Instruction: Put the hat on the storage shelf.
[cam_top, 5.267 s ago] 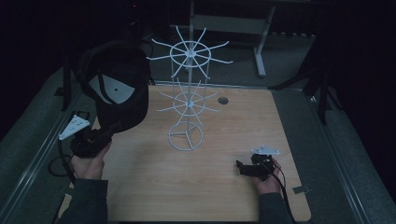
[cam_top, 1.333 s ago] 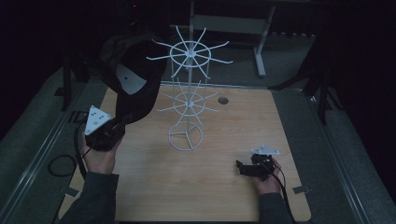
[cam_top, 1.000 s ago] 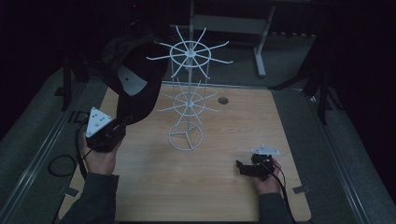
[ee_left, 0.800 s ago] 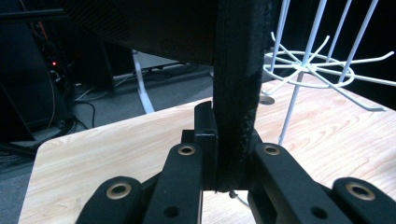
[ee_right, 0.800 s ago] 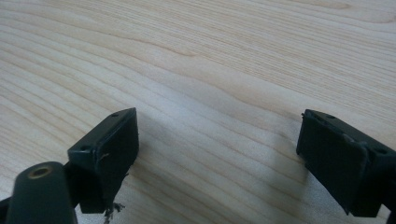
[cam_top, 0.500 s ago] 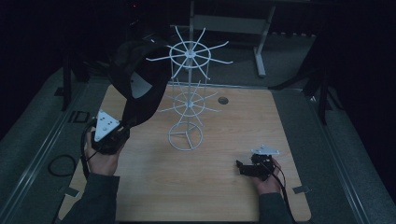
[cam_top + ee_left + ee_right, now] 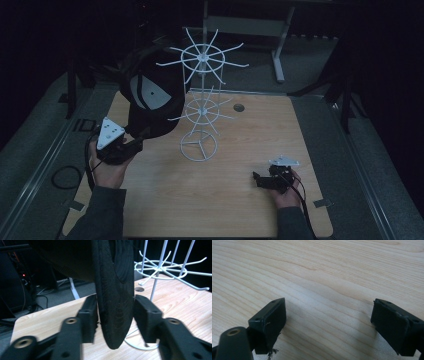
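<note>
Overhead, black cap (image 7: 152,97) hangs on a prong of the white wire rack (image 7: 200,107), left side, above the wooden table (image 7: 235,200). Left gripper (image 7: 134,146) sits below the brim. Left gripper view adds detail: brim (image 7: 115,305) stands between the jaws, which have just been opening, pads no longer pressing. Right gripper (image 7: 260,180) rests on the table; its own view shows jaws spread over bare wood.
</note>
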Action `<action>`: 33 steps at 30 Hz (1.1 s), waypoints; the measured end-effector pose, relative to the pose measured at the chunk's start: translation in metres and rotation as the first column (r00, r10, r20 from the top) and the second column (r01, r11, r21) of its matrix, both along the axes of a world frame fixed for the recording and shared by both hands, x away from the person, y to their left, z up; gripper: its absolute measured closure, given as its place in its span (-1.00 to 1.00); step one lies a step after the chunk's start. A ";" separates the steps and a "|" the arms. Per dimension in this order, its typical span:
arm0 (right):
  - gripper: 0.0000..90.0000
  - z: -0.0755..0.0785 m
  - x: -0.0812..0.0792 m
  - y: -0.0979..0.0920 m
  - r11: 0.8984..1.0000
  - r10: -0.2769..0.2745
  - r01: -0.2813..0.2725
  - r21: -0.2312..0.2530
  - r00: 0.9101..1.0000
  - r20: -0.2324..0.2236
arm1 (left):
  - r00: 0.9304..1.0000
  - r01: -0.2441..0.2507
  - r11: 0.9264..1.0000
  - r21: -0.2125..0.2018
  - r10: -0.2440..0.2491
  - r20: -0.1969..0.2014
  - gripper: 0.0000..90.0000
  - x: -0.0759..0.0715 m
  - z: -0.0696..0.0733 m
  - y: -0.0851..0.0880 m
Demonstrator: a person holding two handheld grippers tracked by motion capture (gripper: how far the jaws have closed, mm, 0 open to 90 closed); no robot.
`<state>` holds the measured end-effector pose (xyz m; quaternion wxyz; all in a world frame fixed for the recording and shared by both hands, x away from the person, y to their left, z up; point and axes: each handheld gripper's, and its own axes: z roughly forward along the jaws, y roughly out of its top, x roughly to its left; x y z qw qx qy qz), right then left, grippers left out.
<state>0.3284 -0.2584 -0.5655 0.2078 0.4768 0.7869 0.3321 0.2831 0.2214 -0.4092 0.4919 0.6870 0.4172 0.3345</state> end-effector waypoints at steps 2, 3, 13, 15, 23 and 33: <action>-0.72 0.000 0.000 0.000 1.000 0.000 0.000 0.000 1.000 0.000 | 1.000 0.003 1.000 -0.010 -0.003 -0.006 -0.03 0.000 0.000 0.000; -0.72 0.000 0.000 0.000 1.000 0.000 0.000 0.000 1.000 0.000 | 1.000 0.000 1.000 -0.012 0.000 -0.004 -0.03 0.000 0.000 0.000; -0.72 0.000 0.000 0.000 1.000 0.000 0.000 0.000 1.000 0.000 | 1.000 -0.021 0.997 -0.074 0.021 0.007 -0.38 -0.005 0.003 0.005; -0.72 0.000 0.000 0.000 1.000 0.000 0.000 0.001 1.000 0.000 | 0.999 -0.027 0.997 -0.066 0.028 0.016 -0.41 -0.007 0.004 0.005; -0.72 0.000 0.000 0.000 1.000 0.001 -0.001 0.000 1.000 0.001 | 0.999 -0.038 0.992 -0.116 0.038 -0.002 -0.48 -0.008 0.001 0.012; -0.72 0.000 0.000 0.000 1.000 0.002 -0.002 -0.001 1.000 0.002 | 0.998 -0.042 0.989 -0.143 0.035 -0.053 -0.48 -0.009 -0.008 0.019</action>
